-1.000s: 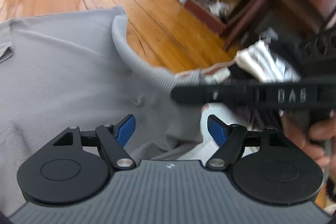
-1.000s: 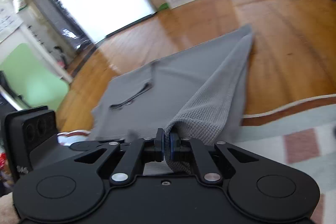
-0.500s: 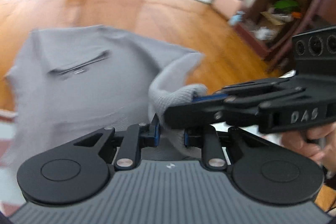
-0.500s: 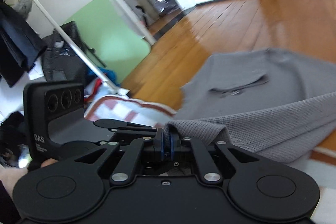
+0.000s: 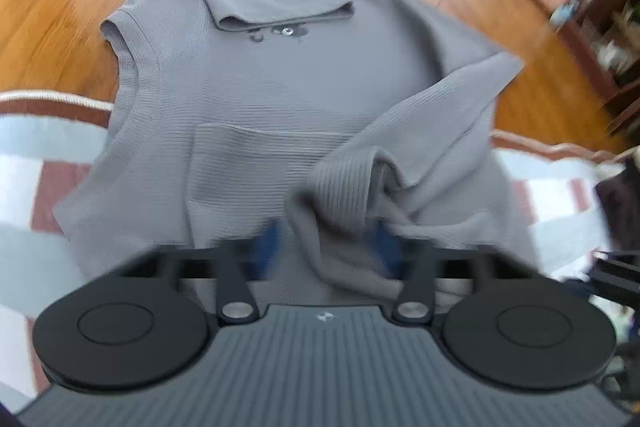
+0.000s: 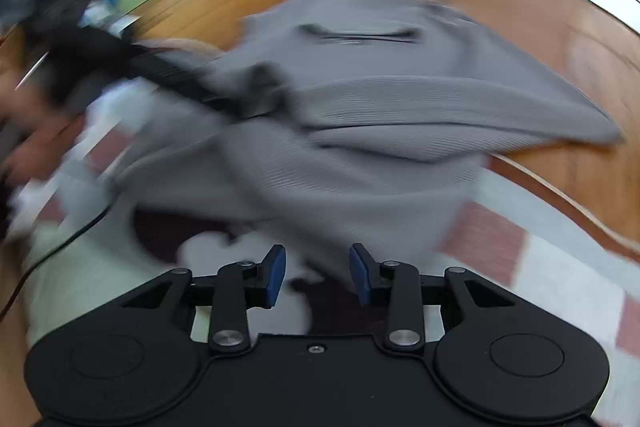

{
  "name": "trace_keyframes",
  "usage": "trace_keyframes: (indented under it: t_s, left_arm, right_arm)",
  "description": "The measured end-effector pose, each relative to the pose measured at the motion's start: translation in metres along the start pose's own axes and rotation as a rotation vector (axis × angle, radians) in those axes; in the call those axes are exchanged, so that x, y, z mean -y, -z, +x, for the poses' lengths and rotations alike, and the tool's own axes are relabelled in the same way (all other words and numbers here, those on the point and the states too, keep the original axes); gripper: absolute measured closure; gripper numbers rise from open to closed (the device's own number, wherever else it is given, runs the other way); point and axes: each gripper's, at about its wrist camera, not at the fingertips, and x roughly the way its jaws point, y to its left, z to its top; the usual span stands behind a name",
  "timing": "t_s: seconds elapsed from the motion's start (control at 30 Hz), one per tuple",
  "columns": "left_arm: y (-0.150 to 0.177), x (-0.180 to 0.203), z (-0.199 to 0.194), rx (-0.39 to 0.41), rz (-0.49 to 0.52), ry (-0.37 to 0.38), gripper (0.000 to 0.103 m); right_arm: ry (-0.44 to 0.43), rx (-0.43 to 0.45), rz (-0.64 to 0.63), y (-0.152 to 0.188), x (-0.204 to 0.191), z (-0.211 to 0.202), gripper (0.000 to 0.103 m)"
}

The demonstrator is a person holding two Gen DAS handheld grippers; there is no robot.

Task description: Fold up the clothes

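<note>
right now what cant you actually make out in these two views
- Left wrist view: left gripper pads smeared by motion blur; jaws opening, cuff between them, contact unclear.
- Left wrist view: shirt hem hidden behind the gripper body.
- Right wrist view: right gripper opening; black object and hand at left blurred.

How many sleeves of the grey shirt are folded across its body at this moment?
2. One sleeve lies flat across the grey shirt; the other sleeve crosses from the opposite side, its cuff bunched between the left gripper fingers.

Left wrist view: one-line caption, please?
Left gripper opening over the ribbed cuff of a grey polo shirt.
</note>
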Motion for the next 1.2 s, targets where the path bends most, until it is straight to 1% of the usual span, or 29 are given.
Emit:
trace_keyframes:
  t_s: [0.03, 0.07, 0.13, 0.17, 0.2, 0.3, 0.33, 0.37, 0.4, 0.43, 0.5, 0.57, 0.6, 0.63, 0.7, 0.73, 0.77, 0.8, 0.83, 0.87, 0.9, 0.93, 1.03, 1.07, 1.17, 1.2]
  left_arm:
    - [-0.002, -0.002, 0.002, 0.010, 0.007, -0.002, 0.040]
    - [-0.004, -0.005, 0.003, 0.020, 0.014, -0.004, 0.040]
    - [-0.007, -0.010, 0.008, 0.036, 0.000, 0.020, 0.039]
    - [-0.008, -0.012, 0.011, 0.037, -0.008, 0.030, 0.033]
    - [-0.009, -0.013, 0.015, 0.038, -0.015, 0.040, 0.031]
    - [-0.007, -0.011, 0.024, 0.030, -0.023, 0.064, 0.030]
    - [-0.005, -0.008, 0.024, 0.033, -0.005, 0.071, 0.034]
    - [-0.004, -0.001, 0.023, 0.032, 0.045, 0.054, 0.047]
    - [-0.003, 0.006, 0.022, 0.031, 0.095, 0.038, 0.062]
    - [-0.002, 0.013, 0.021, 0.031, 0.147, 0.021, 0.086]
    - [0.002, 0.035, 0.016, 0.052, 0.278, -0.040, 0.086]
    - [0.002, 0.050, 0.008, 0.089, 0.331, -0.048, 0.089]
    - [0.001, 0.053, 0.004, 0.115, 0.327, -0.050, 0.089]
    - [-0.002, 0.054, -0.001, 0.141, 0.315, -0.055, 0.090]
    - [-0.007, 0.050, -0.016, 0.199, 0.275, -0.091, 0.090]
    - [-0.009, 0.042, -0.032, 0.229, 0.224, -0.109, 0.090]
    - [-0.010, 0.033, -0.048, 0.258, 0.172, -0.127, 0.091]
    - [-0.011, 0.024, -0.063, 0.287, 0.120, -0.145, 0.094]
    - [-0.006, 0.015, -0.080, 0.318, 0.075, -0.173, 0.098]
    - [0.000, 0.005, -0.095, 0.347, 0.030, -0.201, 0.098]
    - [0.006, -0.003, -0.102, 0.344, 0.000, -0.231, 0.098]
    - [0.013, -0.010, -0.102, 0.315, -0.020, -0.250, 0.098]
    - [0.031, -0.031, -0.072, 0.139, -0.100, -0.235, 0.098]
    - [0.032, -0.039, -0.061, 0.083, -0.140, -0.198, 0.098]
    - [0.025, -0.055, -0.048, 0.049, -0.245, -0.068, 0.096]
    - [0.022, -0.057, -0.047, 0.056, -0.256, -0.059, 0.095]
  right_arm:
    - [-0.008, -0.001, -0.044, -0.001, -0.010, -0.001, 0.061]
    - [0.002, 0.000, -0.091, -0.003, -0.022, 0.000, 0.060]
    - [0.044, 0.005, -0.150, -0.009, -0.036, 0.006, 0.056]
    - [0.066, 0.005, -0.169, -0.011, -0.040, 0.012, 0.056]
    - [0.093, -0.001, -0.174, -0.012, -0.040, 0.016, 0.056]
    - [0.172, -0.015, -0.188, -0.015, -0.039, 0.030, 0.056]
    - [0.196, -0.016, -0.192, -0.016, -0.039, 0.033, 0.056]
    - [0.214, -0.018, -0.197, -0.017, -0.039, 0.035, 0.056]
    - [0.239, -0.026, -0.205, -0.017, -0.038, 0.037, 0.056]
    - [0.270, -0.036, -0.232, -0.014, -0.037, 0.040, 0.056]
    - [0.371, -0.076, -0.395, -0.005, -0.048, 0.046, 0.057]
    - [0.445, -0.084, -0.548, 0.006, -0.060, 0.046, 0.057]
    - [0.453, -0.091, -0.577, 0.009, -0.063, 0.044, 0.057]
    - [0.442, -0.093, -0.579, 0.011, -0.065, 0.042, 0.057]
    - [0.422, -0.091, -0.565, 0.011, -0.066, 0.039, 0.055]
    - [0.417, -0.087, -0.551, 0.011, -0.065, 0.038, 0.055]
    - [0.433, -0.081, -0.539, 0.011, -0.062, 0.039, 0.055]
    - [0.453, -0.075, -0.535, 0.011, -0.060, 0.041, 0.055]
    - [0.479, -0.072, -0.538, 0.011, -0.057, 0.041, 0.056]
    - [0.505, -0.069, -0.541, 0.012, -0.055, 0.041, 0.056]
    - [0.531, -0.069, -0.544, 0.012, -0.052, 0.040, 0.056]
    - [0.550, -0.069, -0.535, 0.013, -0.049, 0.038, 0.056]
    - [0.550, -0.063, -0.425, 0.009, -0.036, 0.031, 0.057]
    - [0.556, -0.057, -0.374, 0.007, -0.032, 0.030, 0.057]
    - [0.559, -0.014, -0.195, 0.000, -0.020, 0.020, 0.058]
    - [0.553, 0.005, -0.130, -0.003, -0.016, 0.015, 0.058]
